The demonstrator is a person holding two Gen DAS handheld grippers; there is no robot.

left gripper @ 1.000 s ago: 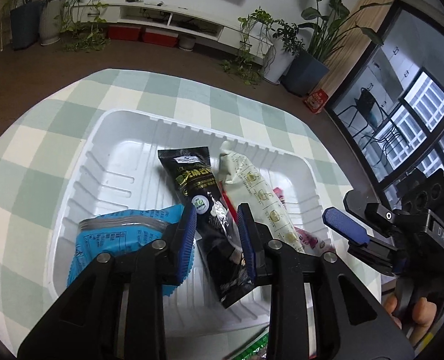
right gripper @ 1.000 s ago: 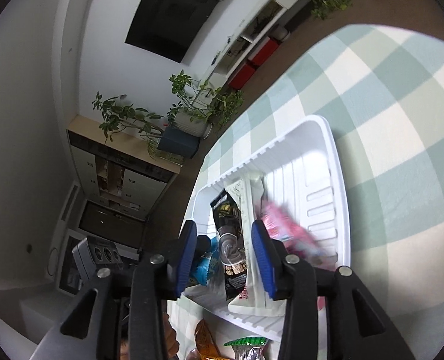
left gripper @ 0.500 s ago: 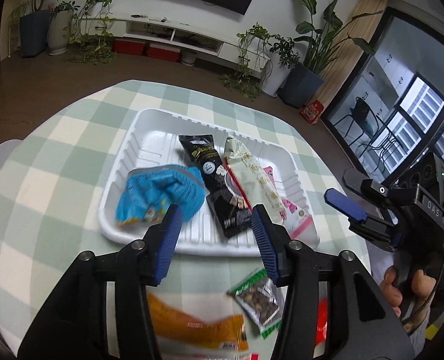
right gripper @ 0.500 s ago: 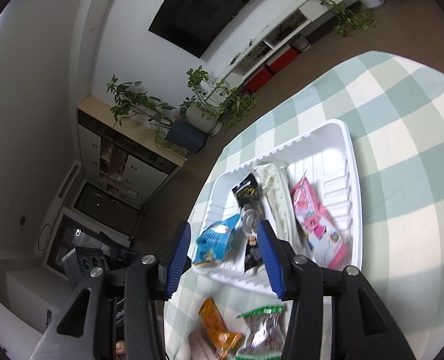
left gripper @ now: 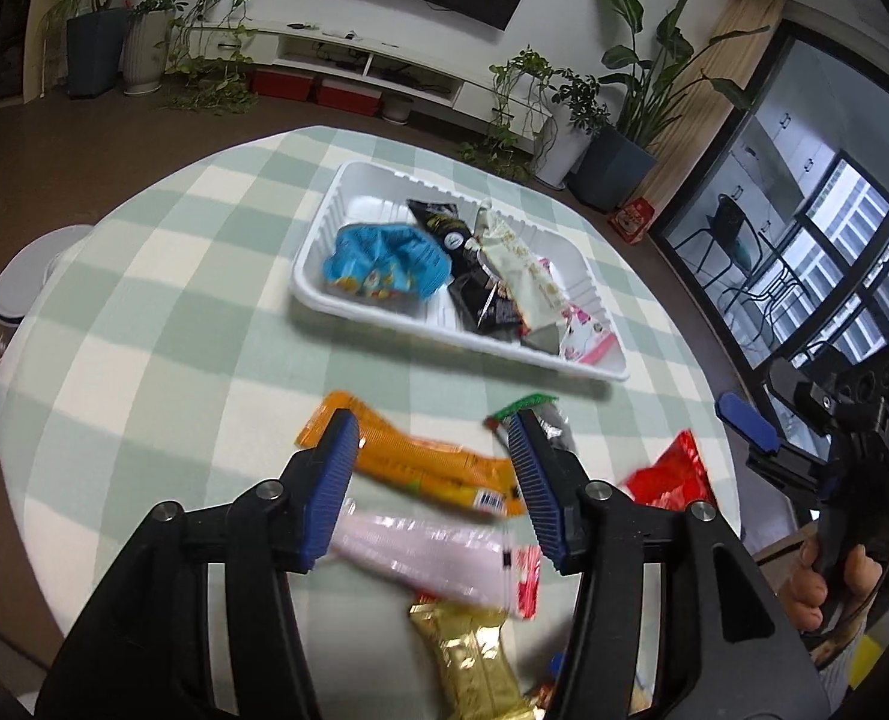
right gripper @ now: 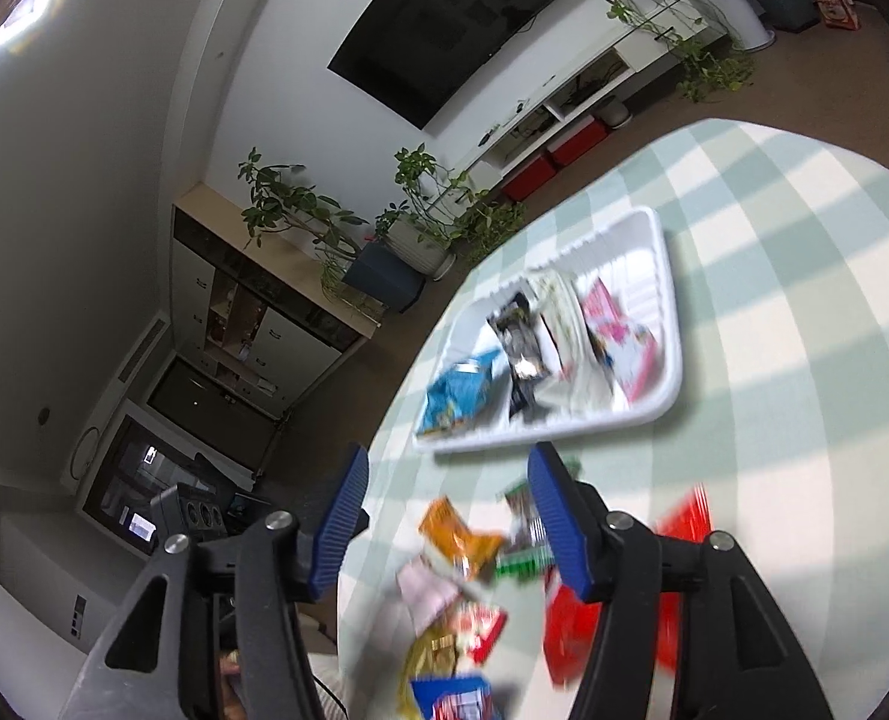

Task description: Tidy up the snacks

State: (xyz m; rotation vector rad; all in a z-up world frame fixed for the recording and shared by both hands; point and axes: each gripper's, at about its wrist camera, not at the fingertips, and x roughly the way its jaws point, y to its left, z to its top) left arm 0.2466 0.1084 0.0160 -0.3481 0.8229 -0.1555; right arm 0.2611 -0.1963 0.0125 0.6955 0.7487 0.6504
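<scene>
Left wrist view: the left gripper (left gripper: 432, 480) held its ribbed blue fingers (left gripper: 330, 483) moderately apart with nothing gripped; the jaws had just been opening. Below and between the fingers lay an orange packet (left gripper: 420, 462) with a barcode and a glossy pink-white packet (left gripper: 426, 558), both on the green-and-white checked surface (left gripper: 162, 312). A crinkled gold wrapper (left gripper: 474, 654) lay nearer the camera. Beyond the fingertips stood the white ribbed plastic tray (left gripper: 318, 252), holding a crumpled blue bag (left gripper: 384, 258), a black pouch (left gripper: 474, 276), a cream wrapper (left gripper: 522, 276) and a pink packet (left gripper: 582, 339). No print was legible. The right gripper (left gripper: 762, 450) stood to the right.

Right wrist view: the right gripper (right gripper: 444, 516) was likewise parted and empty, its jaws having just been opening. Blurred loose packets lay between the fingers (right gripper: 555, 522), including a red packet (right gripper: 570, 624); the tray (right gripper: 666, 300) lay beyond the fingertips.
</scene>
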